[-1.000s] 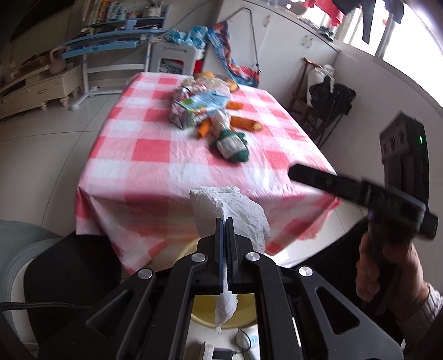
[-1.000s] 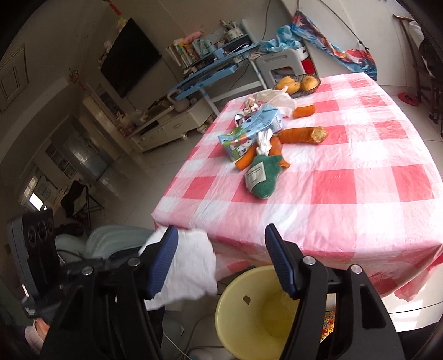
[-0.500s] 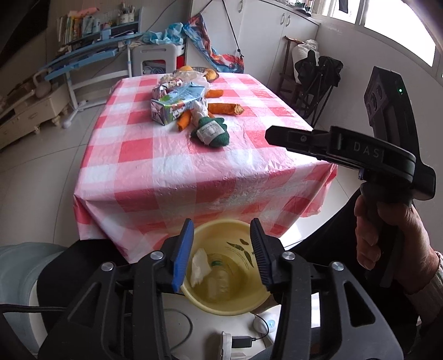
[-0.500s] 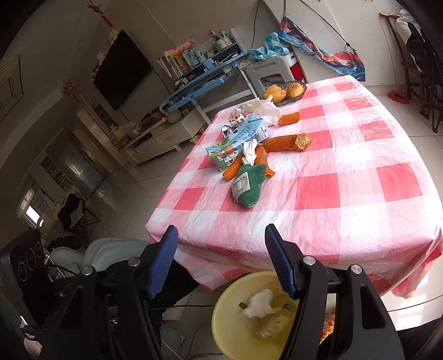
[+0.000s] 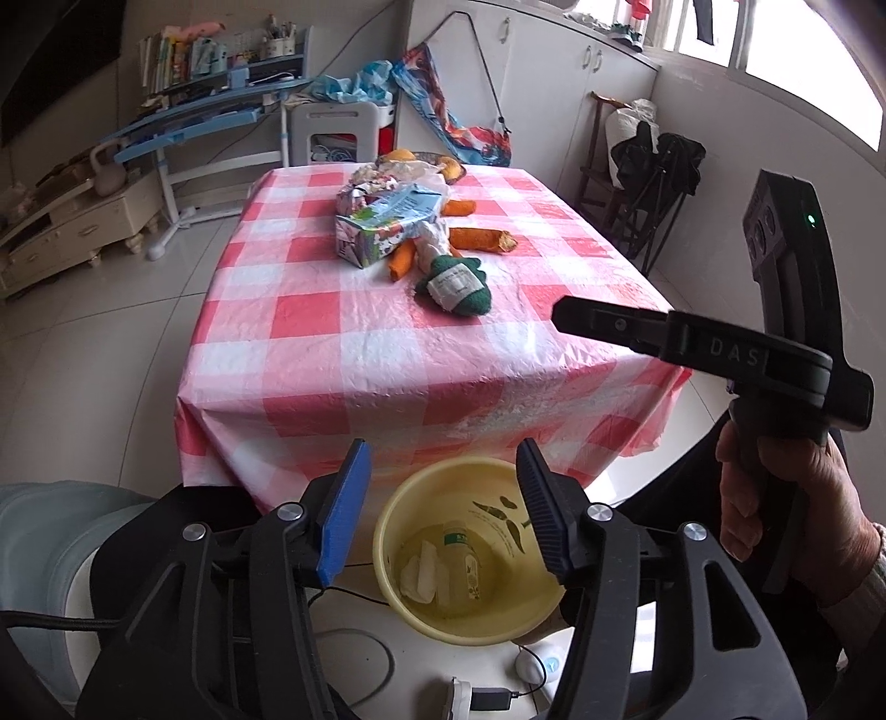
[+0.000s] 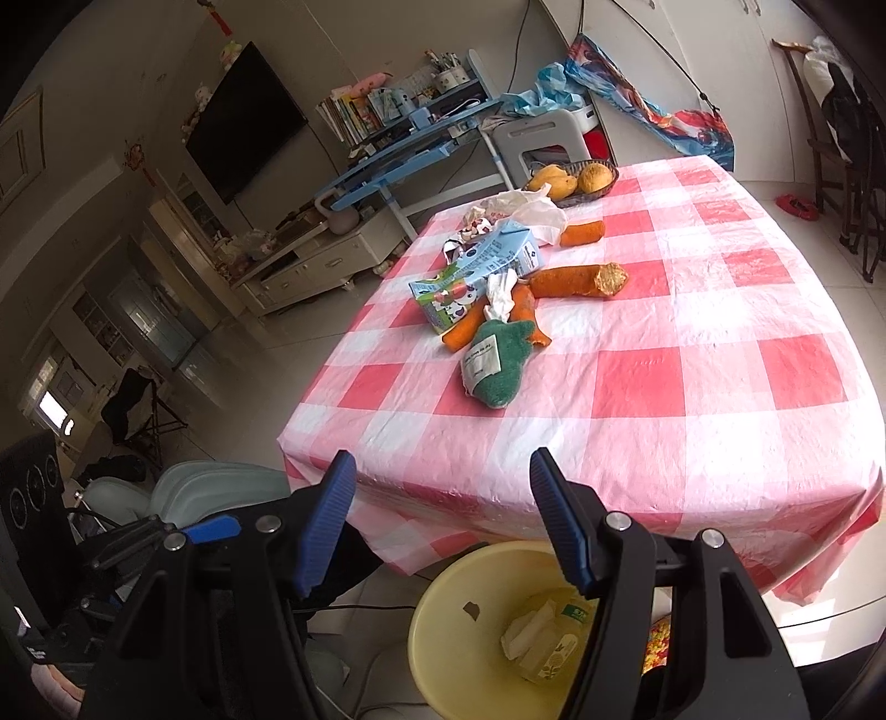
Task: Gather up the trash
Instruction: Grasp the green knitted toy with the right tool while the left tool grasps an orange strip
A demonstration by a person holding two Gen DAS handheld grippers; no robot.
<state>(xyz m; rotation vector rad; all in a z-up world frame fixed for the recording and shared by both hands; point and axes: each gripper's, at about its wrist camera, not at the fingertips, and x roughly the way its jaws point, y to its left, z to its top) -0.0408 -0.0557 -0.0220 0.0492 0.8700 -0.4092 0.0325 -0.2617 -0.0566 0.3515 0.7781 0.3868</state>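
left hand-held gripper (image 5: pixel 437 501): jaws just opened, empty, above round yellow plastic bin (image 5: pixel 387 531) holding crumpled white tissue (image 5: pixel 418 573); right hand-held gripper (image 6: pixel 440 526): open, empty | next: green knitted sock (image 6: pixel 495 360) on checked table (image 6: pixel 692 387); soft, light; pinch mid-body

Daylight enters through the windows (image 5: pixel 786 50) at the upper right of the left wrist view, blown out to white. It leaves a soft sheen on the plastic tablecloth (image 5: pixel 387 343) and a pale glare on the floor tiles (image 6: pixel 830 626). The right wrist view falls dim toward its left, where the far rooms (image 6: pixel 99 343) sit in shadow. Both views bow strongly at the edges with dark corners; focus is sharp throughout, without motion blur.
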